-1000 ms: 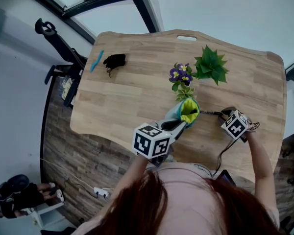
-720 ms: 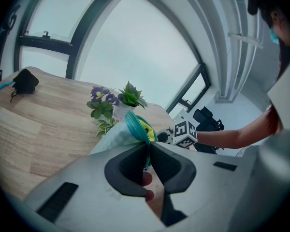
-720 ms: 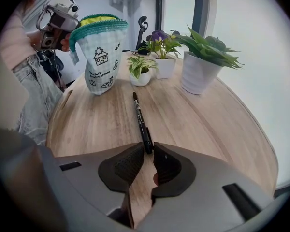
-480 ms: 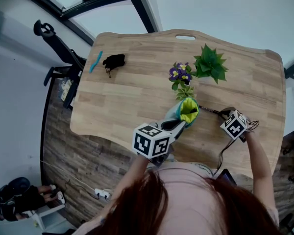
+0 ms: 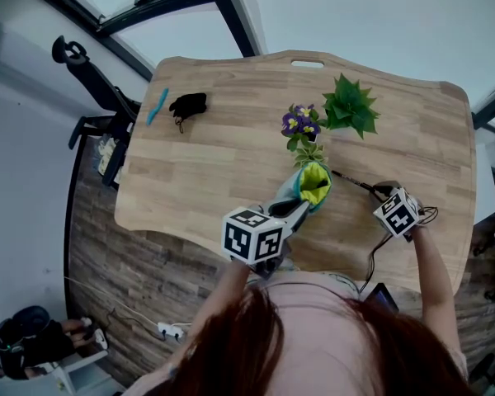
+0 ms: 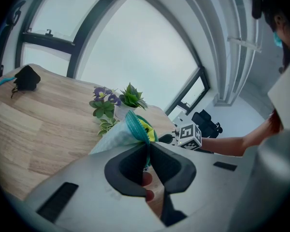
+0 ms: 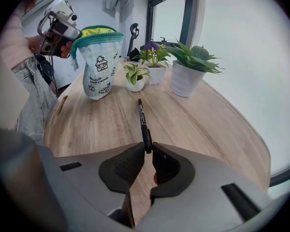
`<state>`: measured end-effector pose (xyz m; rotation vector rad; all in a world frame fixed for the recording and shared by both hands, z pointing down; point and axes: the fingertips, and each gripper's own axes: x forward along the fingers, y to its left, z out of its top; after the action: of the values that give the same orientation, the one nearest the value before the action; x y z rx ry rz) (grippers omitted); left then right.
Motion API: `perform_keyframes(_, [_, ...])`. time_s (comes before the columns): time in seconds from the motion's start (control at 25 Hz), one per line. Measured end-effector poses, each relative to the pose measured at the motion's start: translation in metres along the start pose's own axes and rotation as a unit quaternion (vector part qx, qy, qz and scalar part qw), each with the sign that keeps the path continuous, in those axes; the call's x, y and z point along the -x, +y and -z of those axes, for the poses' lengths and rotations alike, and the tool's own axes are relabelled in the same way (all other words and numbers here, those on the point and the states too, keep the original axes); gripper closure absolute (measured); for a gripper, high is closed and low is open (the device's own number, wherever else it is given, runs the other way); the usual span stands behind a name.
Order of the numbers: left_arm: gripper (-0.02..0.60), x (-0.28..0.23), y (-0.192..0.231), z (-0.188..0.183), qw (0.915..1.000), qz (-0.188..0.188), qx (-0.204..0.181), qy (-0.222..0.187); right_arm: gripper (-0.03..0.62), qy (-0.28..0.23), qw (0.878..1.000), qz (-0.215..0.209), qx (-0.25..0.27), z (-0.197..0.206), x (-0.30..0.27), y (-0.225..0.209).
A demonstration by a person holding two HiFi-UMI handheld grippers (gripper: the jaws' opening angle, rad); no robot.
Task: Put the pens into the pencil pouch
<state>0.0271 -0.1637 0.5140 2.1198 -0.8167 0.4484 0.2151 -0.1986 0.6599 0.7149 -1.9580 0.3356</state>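
Slim black pen (image 7: 143, 120) pinched by right gripper (image 7: 148, 148).
Checked teal-rimmed fabric pouch (image 7: 100, 64), yellow-lined, is clamped by left gripper (image 6: 148, 146); contents hidden.

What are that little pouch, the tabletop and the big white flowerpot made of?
The pencil pouch seems to be soft fabric: it creases, with a fine check print and a yellow lining. The table looks like light wood or veneer, matt, with plank seams and grain. The white pot is smooth, probably glazed ceramic, possibly plastic.
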Motion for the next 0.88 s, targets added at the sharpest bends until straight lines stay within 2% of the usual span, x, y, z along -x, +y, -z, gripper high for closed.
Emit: perform_keyframes(0.88, [0.563,0.005,-0.003,0.006,0.9998,0.019,-0.008,-0.002,0.553,-0.055,0.996,0.062,-0.045,-0.018,0.074,0.017])
